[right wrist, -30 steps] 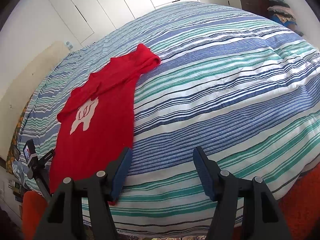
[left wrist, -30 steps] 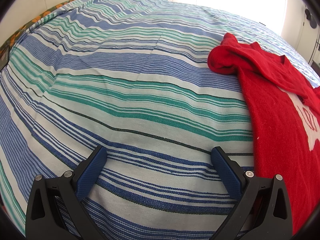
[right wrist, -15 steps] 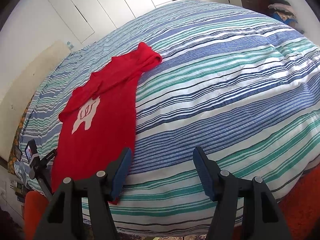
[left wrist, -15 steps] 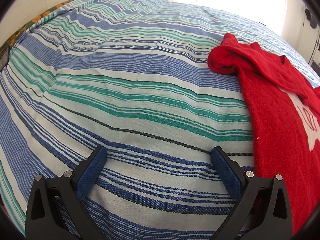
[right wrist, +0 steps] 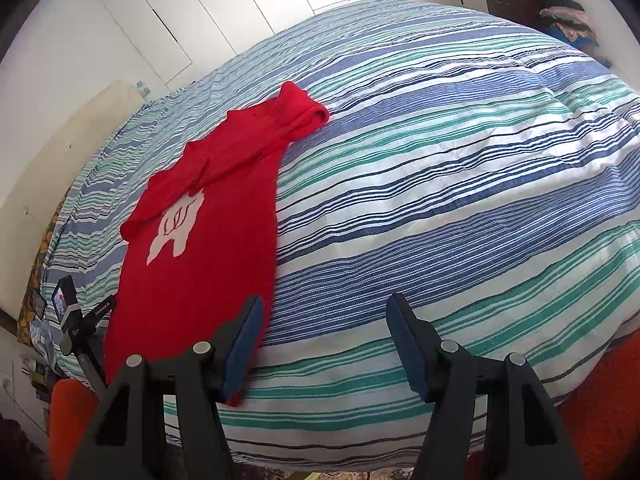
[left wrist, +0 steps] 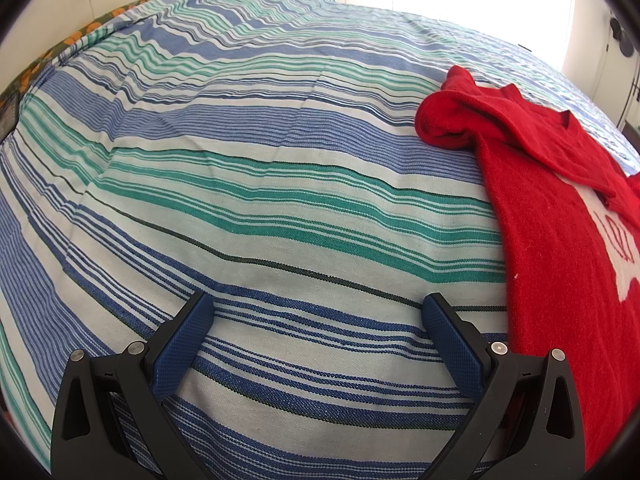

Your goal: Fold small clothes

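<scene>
Nothing much has changed over the last second. My left gripper (left wrist: 316, 316) hangs in the same spot above the striped bedspread (left wrist: 260, 184), and the red garment (left wrist: 560, 240) lies exactly as it did. In the right wrist view the framing has crept a little, so the garment sits slightly lower and further right than a second ago, but my right gripper (right wrist: 324, 320) has made no real approach. I read this as a pause before the first grasp: by the look of things, folding has not begun.

Both sets of fingers are parted and hold nothing. The left pair stands wide over bare bedspread, with the garment's long edge just right of the right finger (left wrist: 452, 336). The right pair is about half spread; its left finger (right wrist: 244, 340) overlaps the near hem of the red garment (right wrist: 200, 248) in the picture, though I cannot tell whether it touches the cloth.

The garment lies flat lengthwise on the left part of the bed as the right camera sees it, hem near me, a bunched sleeve (right wrist: 304, 112) at the far end.

As for writing, the garment carries a white emblem (right wrist: 176, 228) with red looping strokes inside; I cannot read them as letters. A small camera on a stand (right wrist: 68, 312) by the bed's near left corner has printed text on its arm, too small to make out.
</scene>
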A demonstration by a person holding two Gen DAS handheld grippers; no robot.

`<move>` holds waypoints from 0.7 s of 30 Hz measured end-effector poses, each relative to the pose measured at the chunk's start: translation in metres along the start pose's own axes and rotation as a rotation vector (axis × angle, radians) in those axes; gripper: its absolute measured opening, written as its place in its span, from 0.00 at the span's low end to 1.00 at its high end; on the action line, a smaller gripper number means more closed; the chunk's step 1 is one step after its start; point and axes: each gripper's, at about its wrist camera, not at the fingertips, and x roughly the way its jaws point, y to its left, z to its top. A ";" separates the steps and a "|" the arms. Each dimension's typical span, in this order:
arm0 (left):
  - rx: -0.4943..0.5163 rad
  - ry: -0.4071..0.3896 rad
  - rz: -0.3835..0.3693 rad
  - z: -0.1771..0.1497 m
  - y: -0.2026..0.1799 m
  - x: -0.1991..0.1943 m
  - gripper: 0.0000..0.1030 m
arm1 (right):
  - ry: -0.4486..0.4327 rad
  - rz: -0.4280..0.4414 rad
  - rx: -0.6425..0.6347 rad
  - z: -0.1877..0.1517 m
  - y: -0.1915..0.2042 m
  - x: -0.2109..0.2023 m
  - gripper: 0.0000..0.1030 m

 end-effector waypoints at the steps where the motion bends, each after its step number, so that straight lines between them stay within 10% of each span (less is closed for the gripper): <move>1: 0.000 0.000 0.000 0.000 0.000 0.000 1.00 | -0.002 0.001 0.000 -0.001 0.000 -0.001 0.61; 21: 0.000 0.000 0.000 0.000 0.000 0.000 1.00 | 0.016 0.012 0.008 -0.002 0.002 0.007 0.61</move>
